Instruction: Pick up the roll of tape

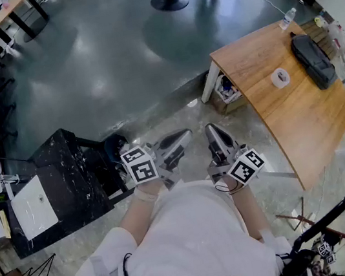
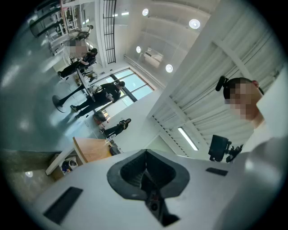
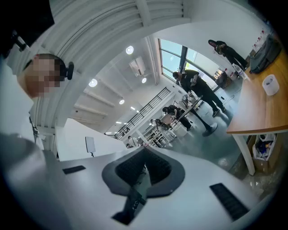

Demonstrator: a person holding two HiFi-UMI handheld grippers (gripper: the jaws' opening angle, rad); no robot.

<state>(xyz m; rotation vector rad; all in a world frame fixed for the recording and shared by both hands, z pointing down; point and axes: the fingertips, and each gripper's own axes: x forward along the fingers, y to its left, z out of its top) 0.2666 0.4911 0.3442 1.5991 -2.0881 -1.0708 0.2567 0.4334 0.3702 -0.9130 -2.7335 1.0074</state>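
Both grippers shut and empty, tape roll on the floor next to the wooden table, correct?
Not quite. The roll of tape lies on top of the wooden table, beside a dark pouch, not on the floor; the head view shows it. The left gripper and right gripper are indeed shut and empty.

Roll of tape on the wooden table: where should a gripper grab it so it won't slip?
Probably by its ring wall, coming from above. The roll of tape seems to lie flat on the wooden table with its hole up, so one jaw could go into the hole and the other outside. The black bag lies beside it but apart.
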